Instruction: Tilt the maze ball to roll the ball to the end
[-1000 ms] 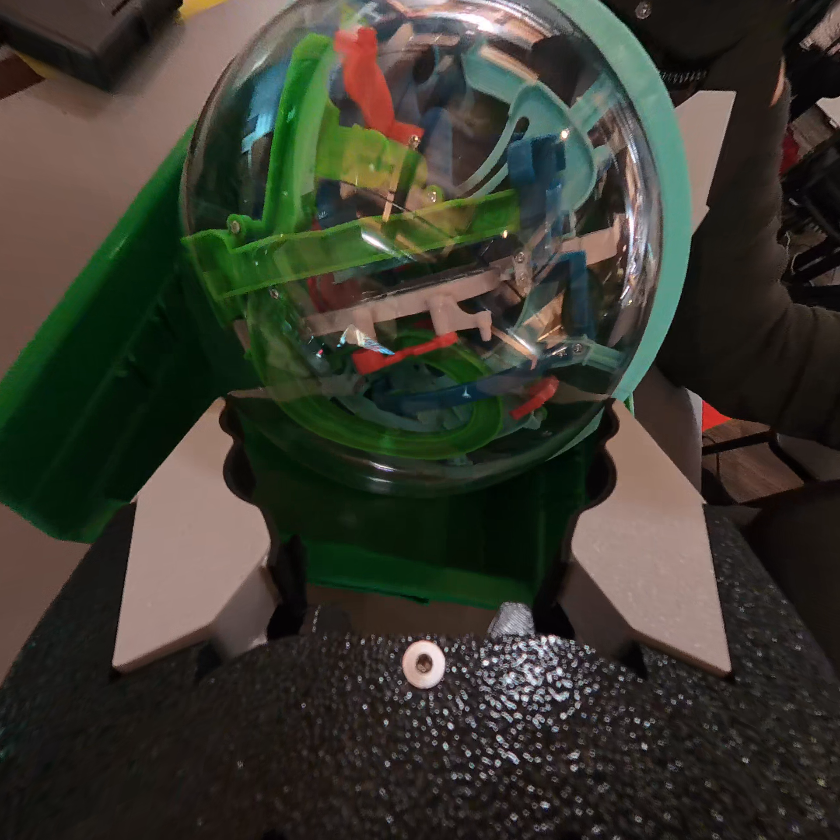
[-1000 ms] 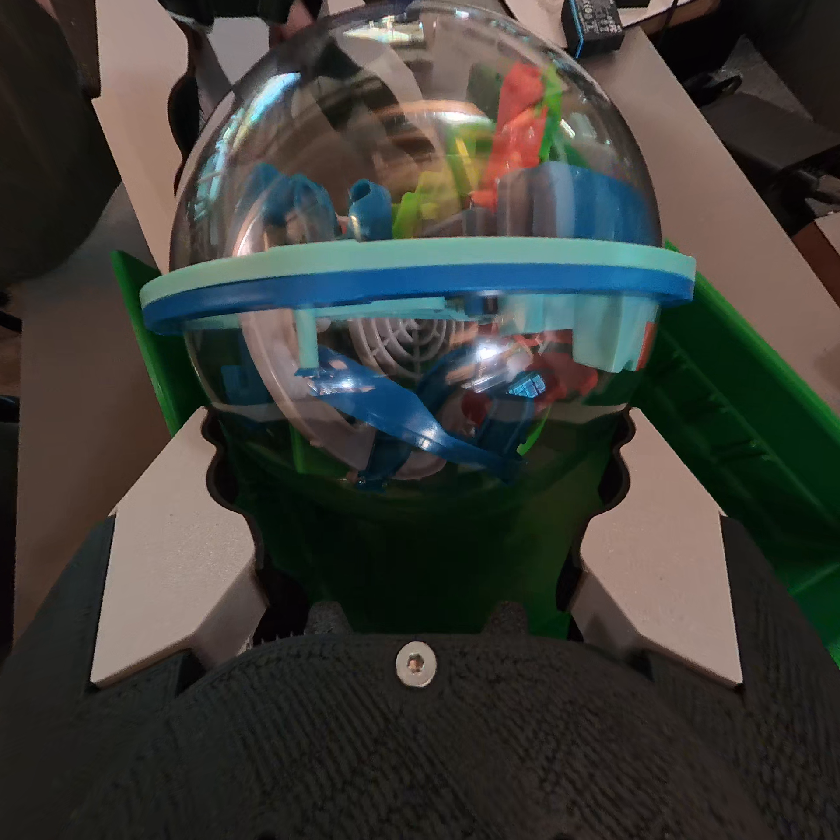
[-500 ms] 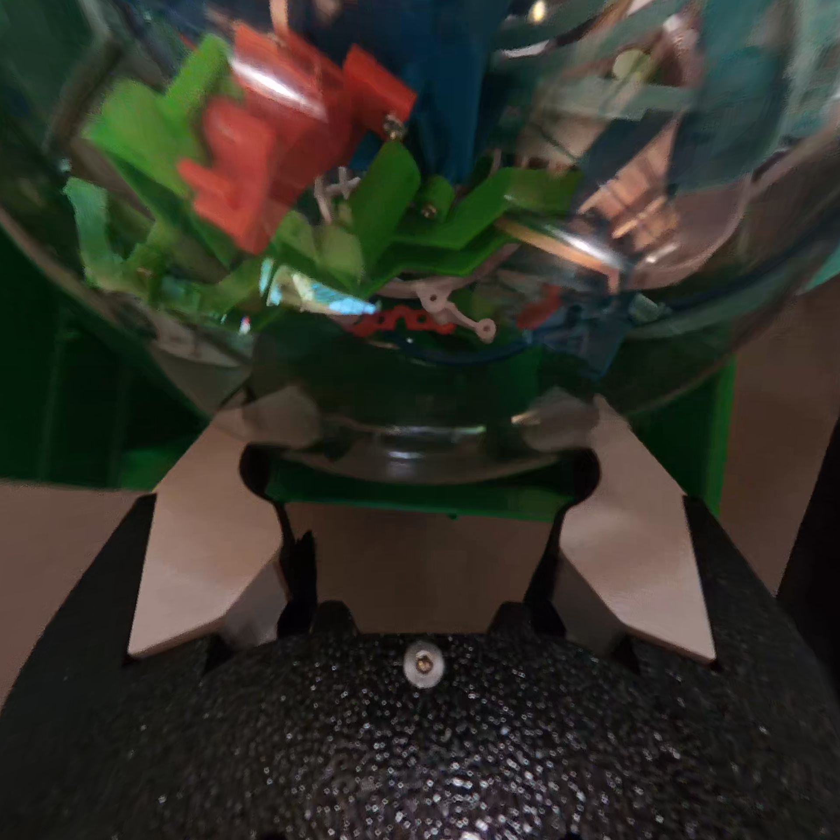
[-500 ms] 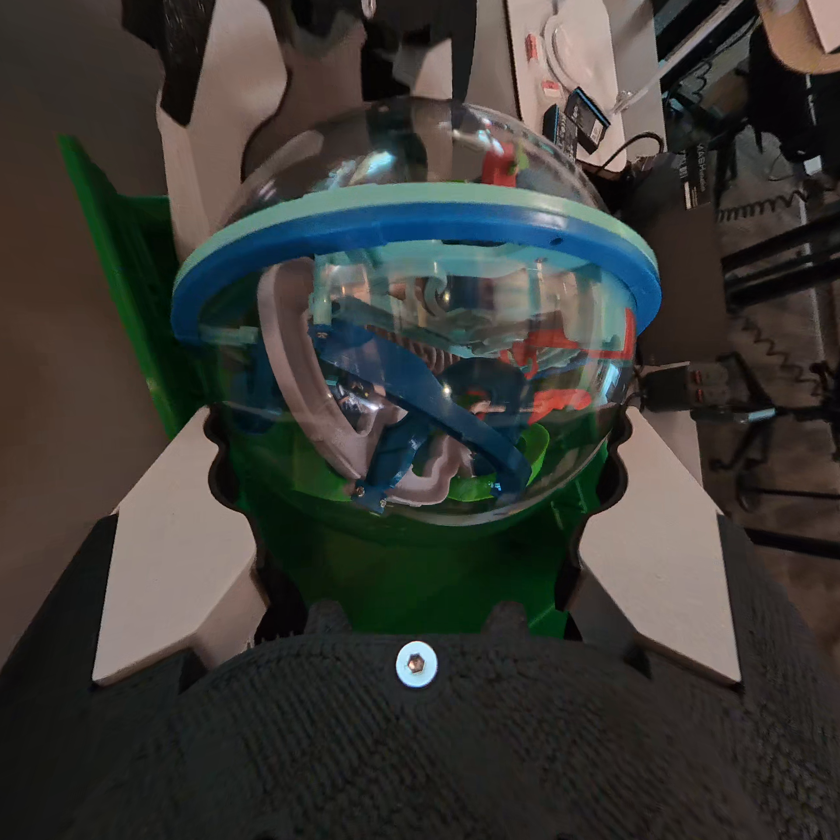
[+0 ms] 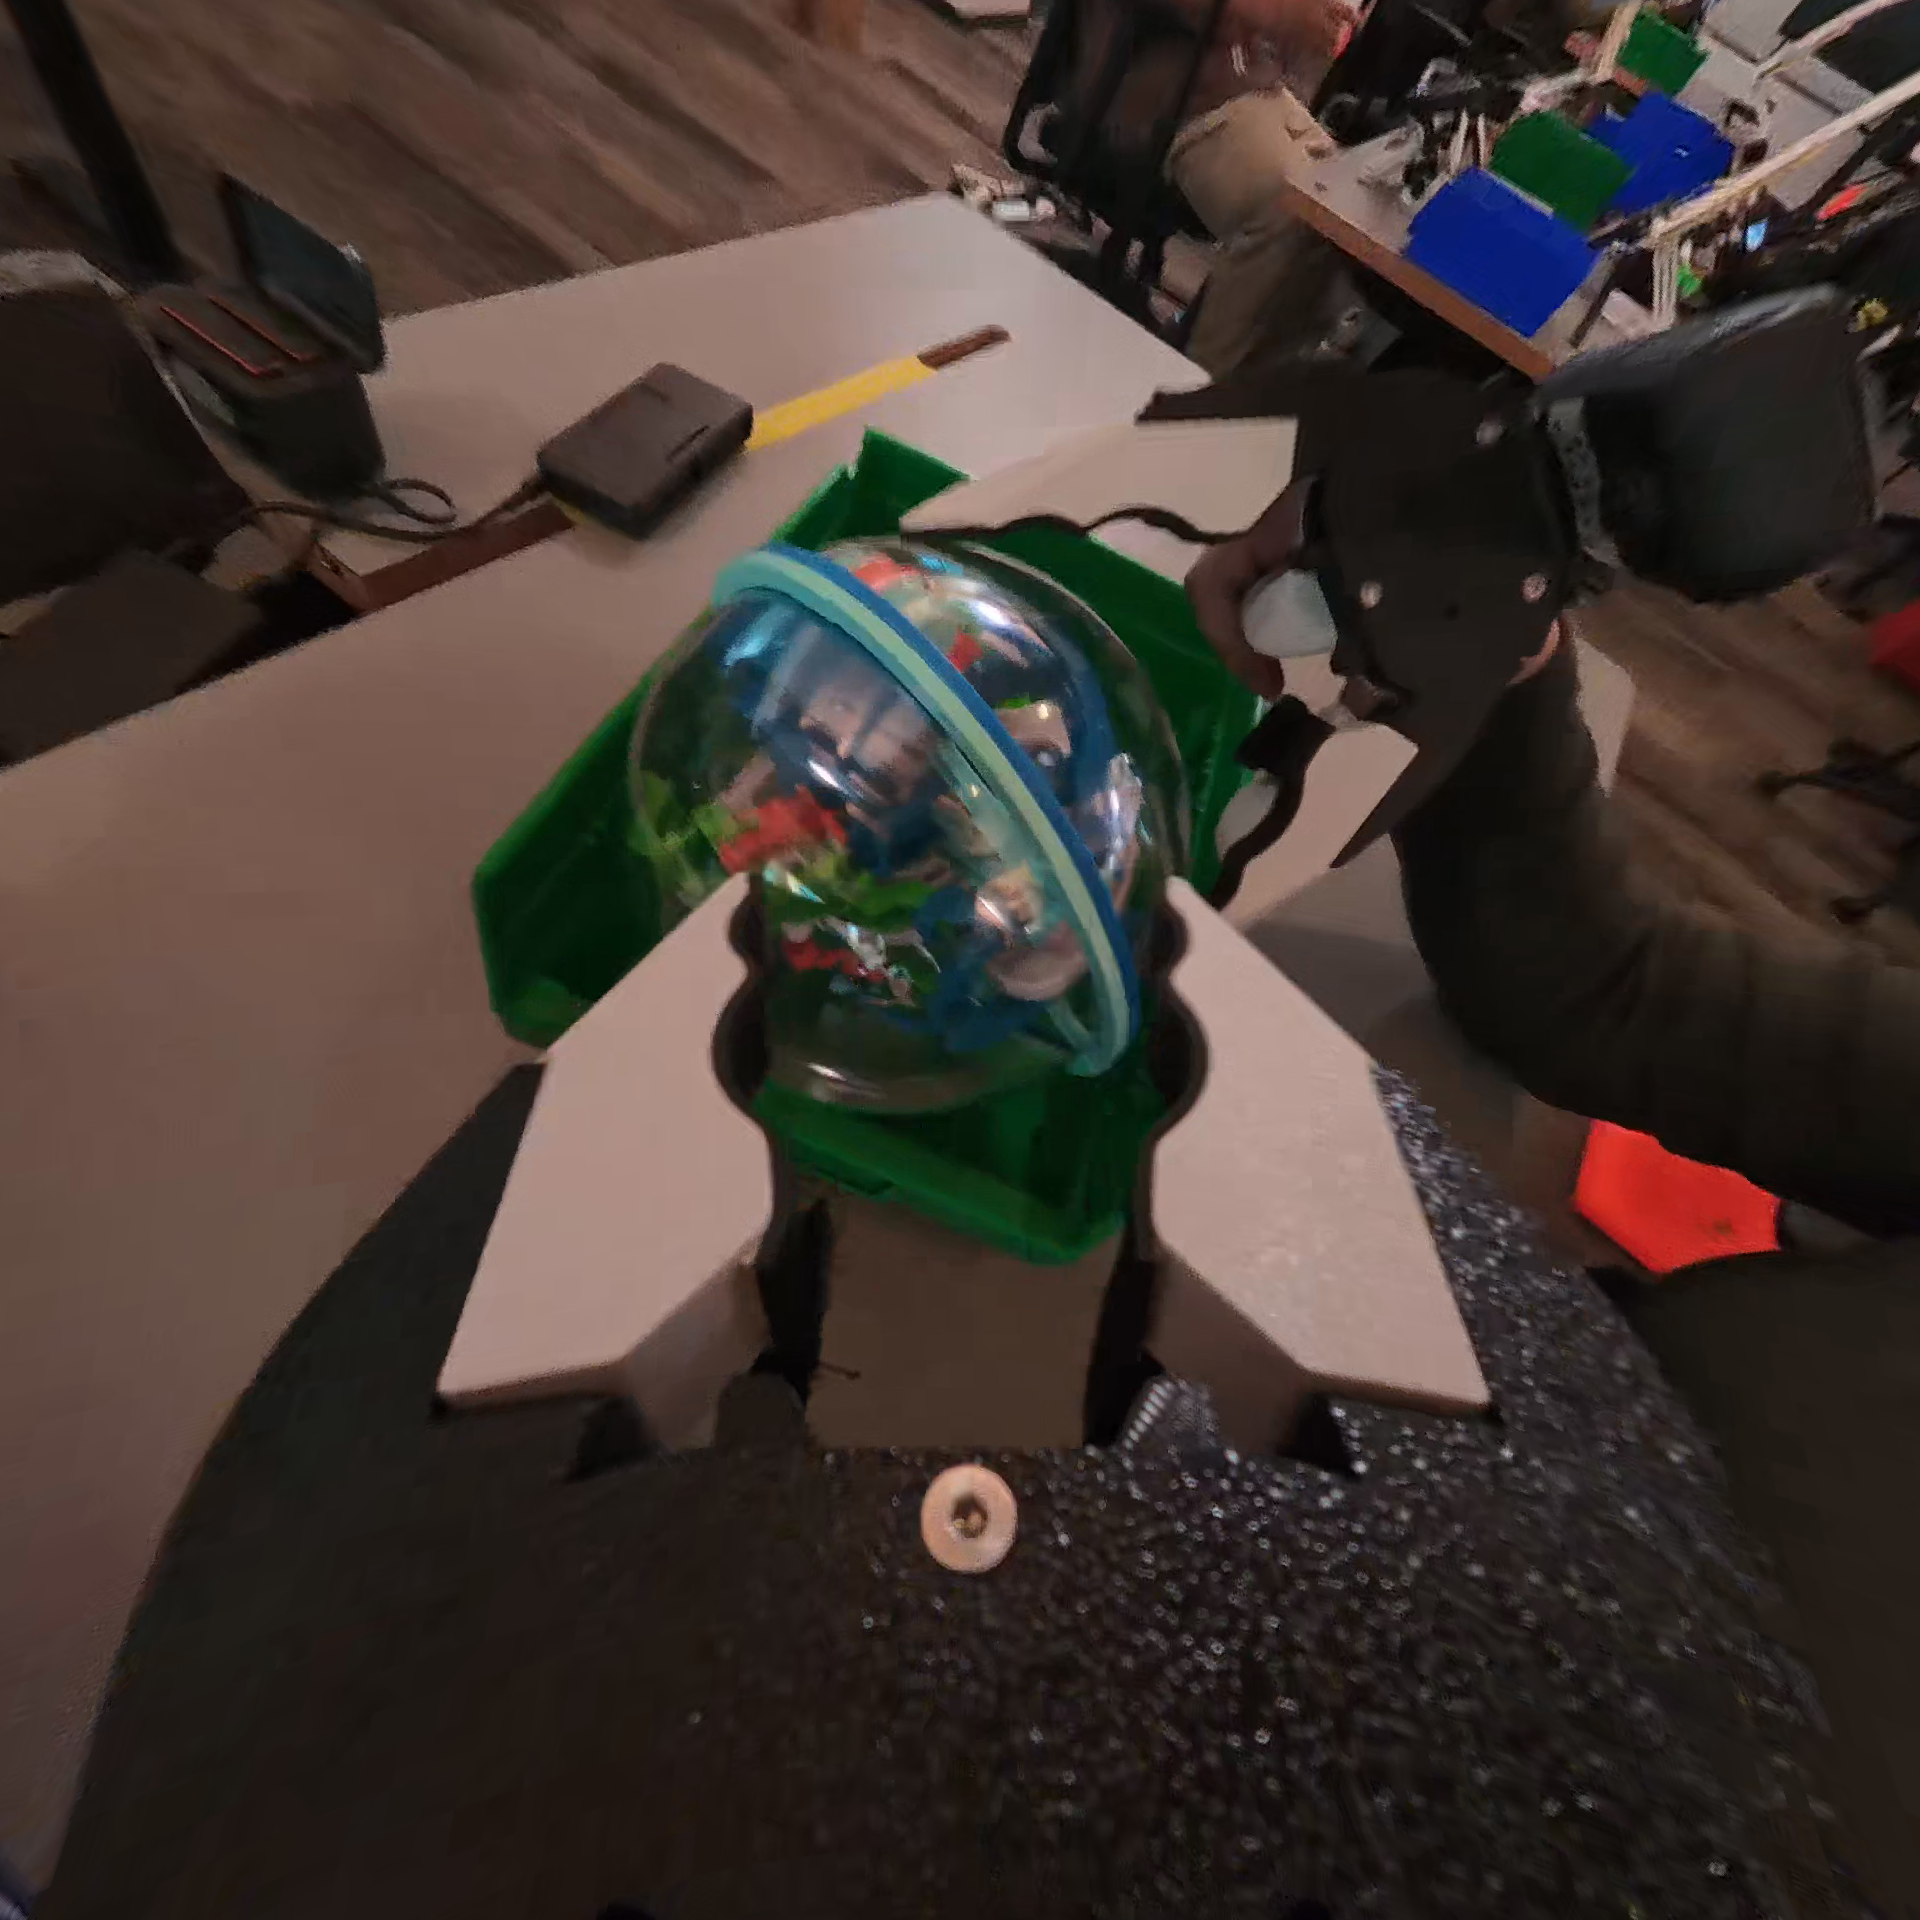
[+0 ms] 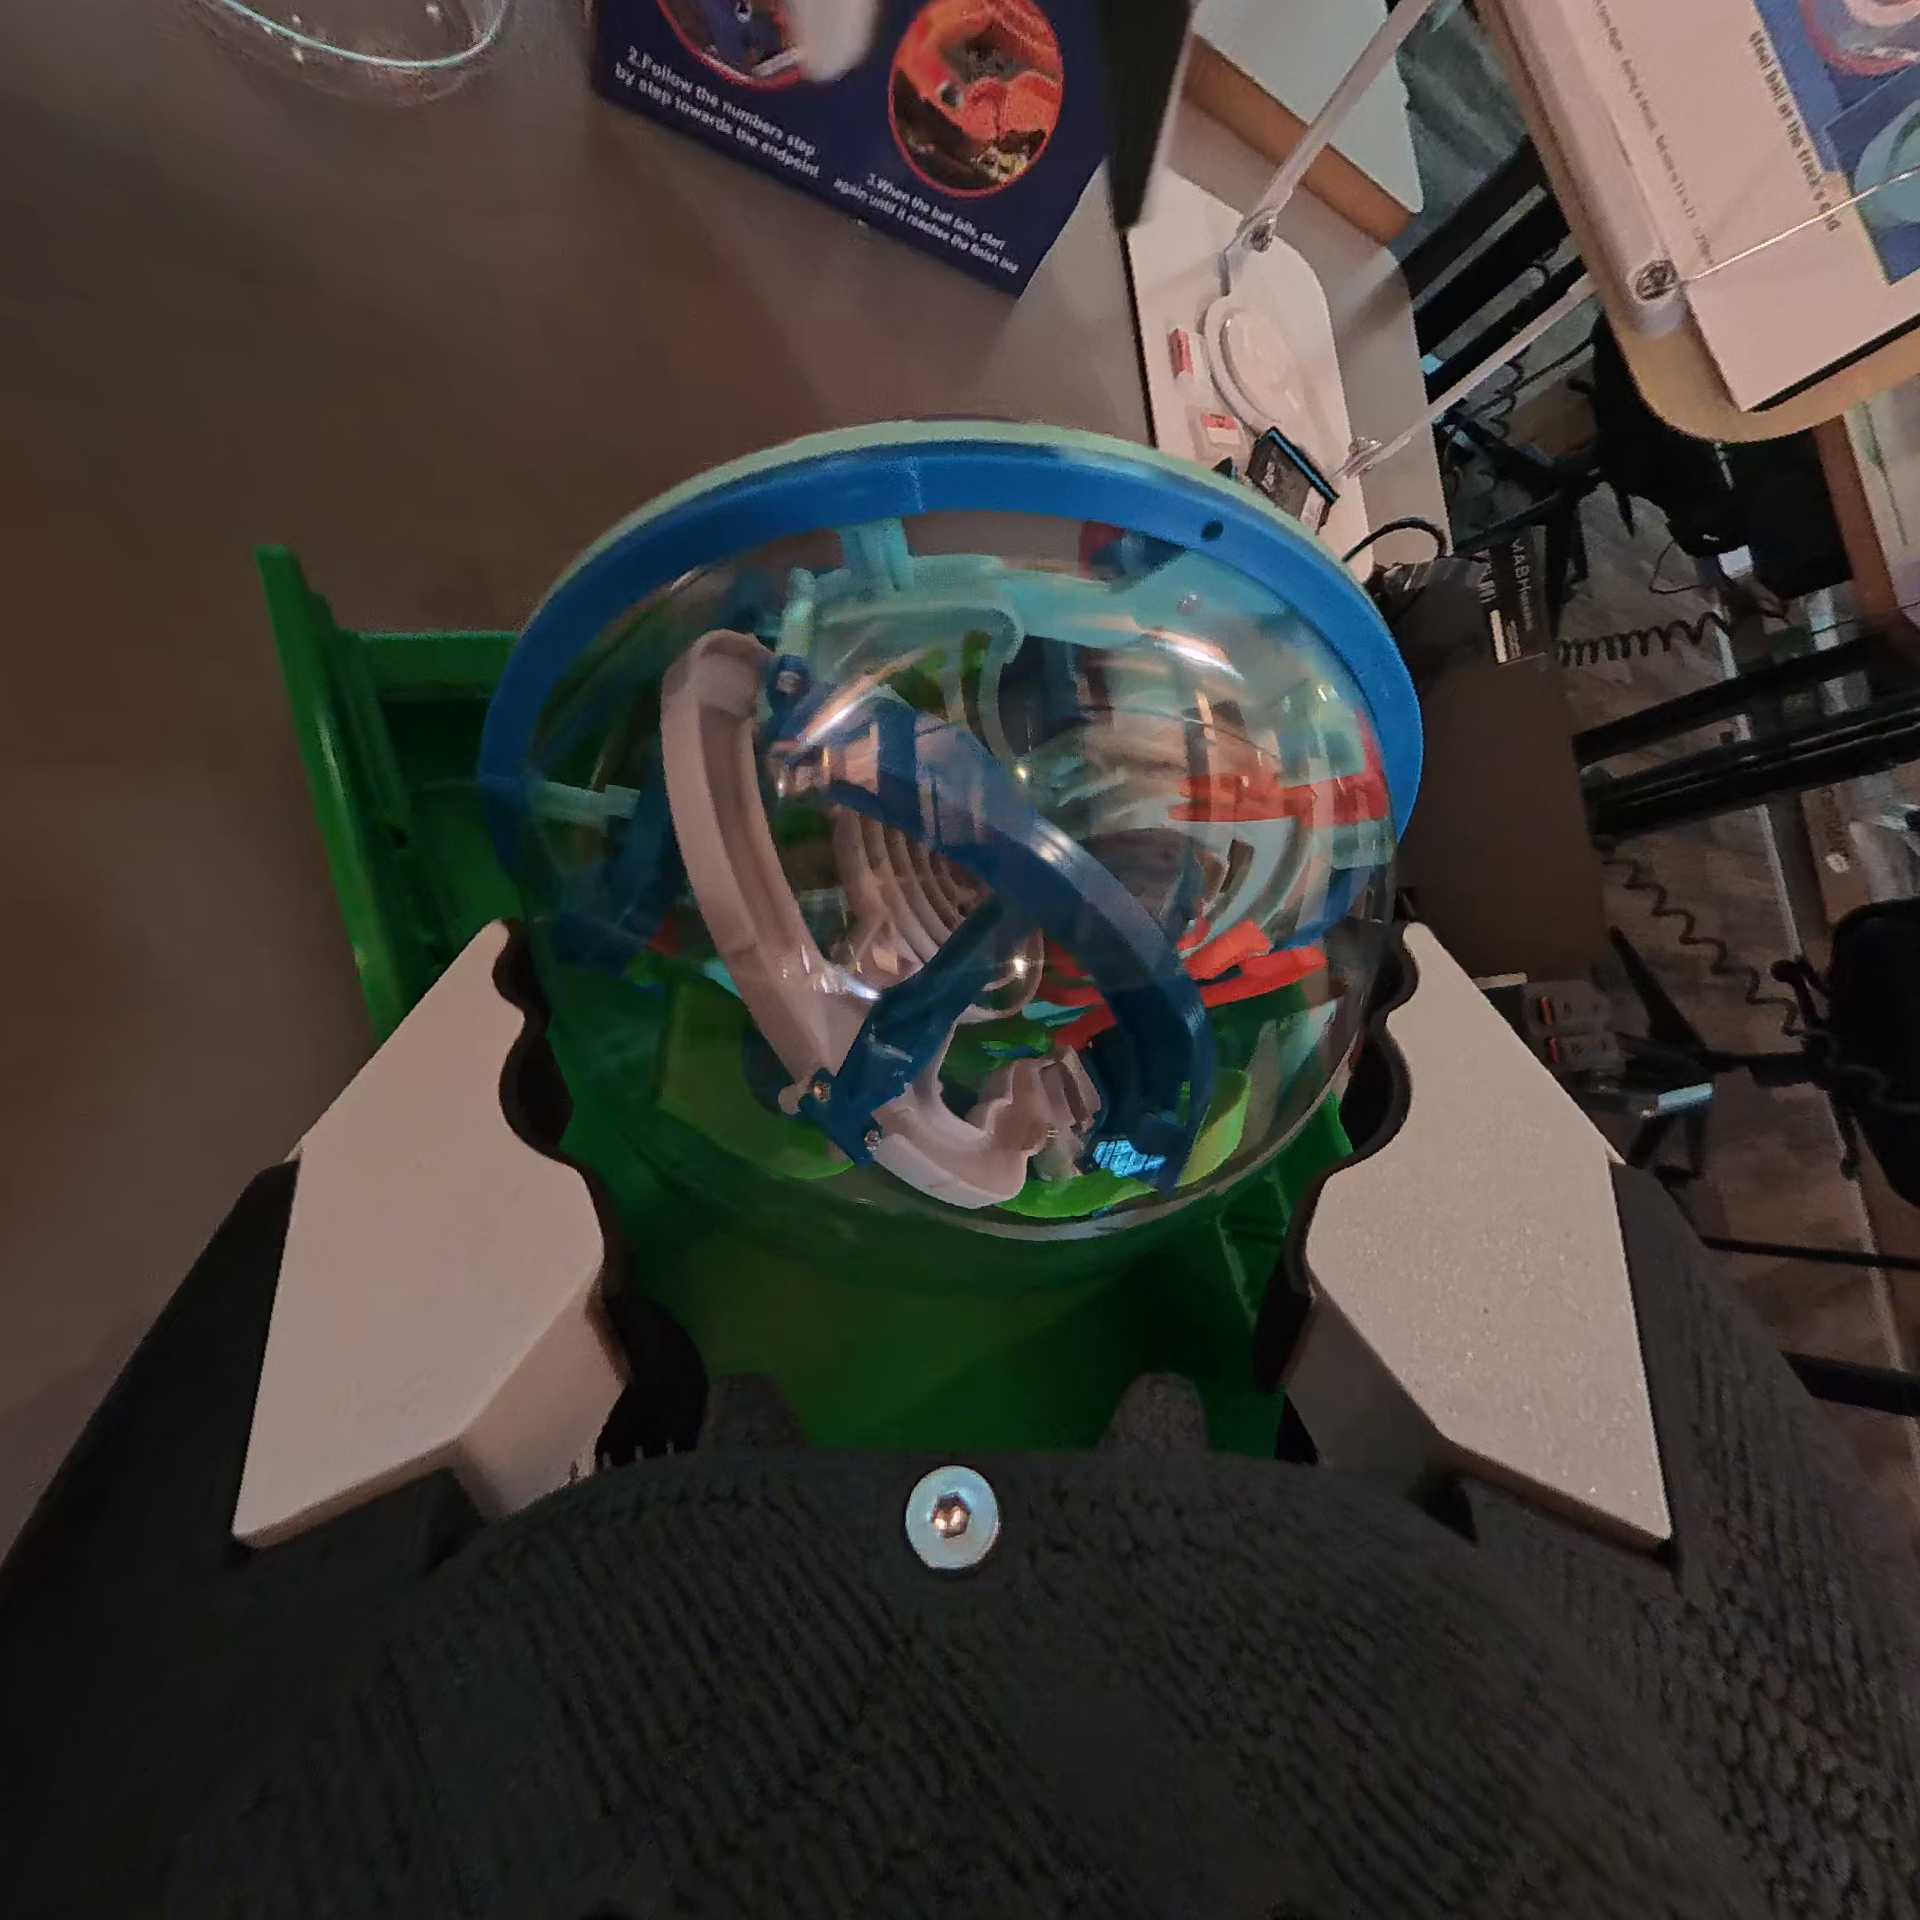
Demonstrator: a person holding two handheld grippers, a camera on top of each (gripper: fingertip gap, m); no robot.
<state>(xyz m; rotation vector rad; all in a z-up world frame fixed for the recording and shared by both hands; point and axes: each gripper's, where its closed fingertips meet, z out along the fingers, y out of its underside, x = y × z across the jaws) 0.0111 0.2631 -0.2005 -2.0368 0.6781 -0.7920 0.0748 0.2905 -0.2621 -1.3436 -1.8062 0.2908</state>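
The maze ball [image 6: 935, 831], a clear sphere with a blue and mint ring and coloured tracks inside, sits between the fingers of my right gripper [image 6: 951, 966]. Both pads press on its sides, just above a green bin [image 6: 343, 748]. In the left wrist view the ball [image 5: 914, 810] is farther off, its ring tilted, and the right gripper's white fingers [image 5: 1330, 790] flank it. My left gripper [image 5: 956, 935] is pulled back from the ball, with its fingers apart and nothing between them. I cannot make out the small ball inside the maze.
The green bin [image 5: 561, 894] lies on a beige table [image 5: 260, 831]. A black box [image 5: 644, 447] and a yellow strip [image 5: 831, 395] lie at the far side. A blue printed card [image 6: 852, 135] lies beyond the ball. A person's dark sleeve [image 5: 1610, 935] is at the right. The tips of one gripper are about 10 centimeters away from the tips of the other.
My left gripper let go of the ball, drew back and narrowed its jaws. My right gripper kept its hold and turned the ball, so the ring now tips away.
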